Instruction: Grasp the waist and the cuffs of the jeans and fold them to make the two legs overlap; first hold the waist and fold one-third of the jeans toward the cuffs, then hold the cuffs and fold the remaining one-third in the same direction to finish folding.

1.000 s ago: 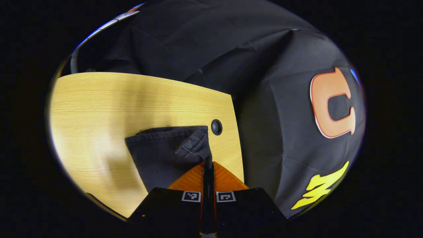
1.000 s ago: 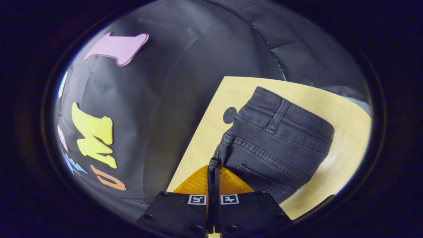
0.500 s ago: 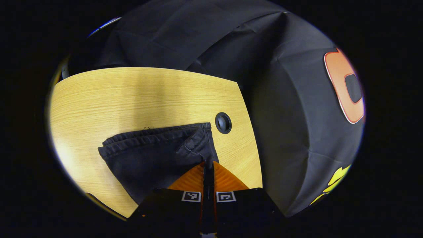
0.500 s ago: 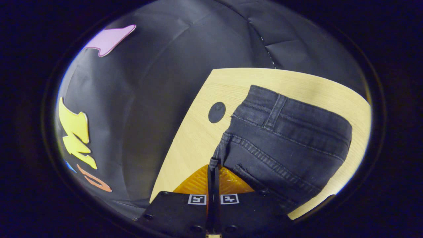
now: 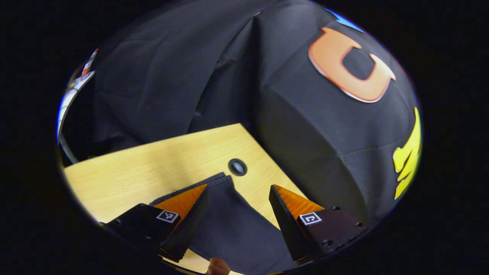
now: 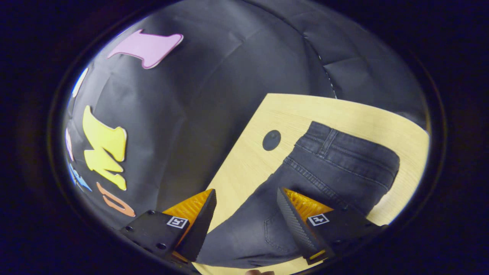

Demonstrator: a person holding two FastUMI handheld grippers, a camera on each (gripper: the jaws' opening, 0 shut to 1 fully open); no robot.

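Left tongs (image 5: 238, 187) stand wide over our dark denim jeans (image 5: 237, 229) on the pale wooden tabletop (image 5: 153, 164), right tongs (image 6: 246, 191) equally wide above their waist (image 6: 344, 149); leg-overlap fold looks done, so next we regrip the waist.

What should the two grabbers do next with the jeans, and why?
Probably go back down and pinch the waist. Both the left gripper and right gripper hang open above the jeans, which lie flat on the table with the waistband showing, so the one-third fold toward the cuffs looks not yet made.
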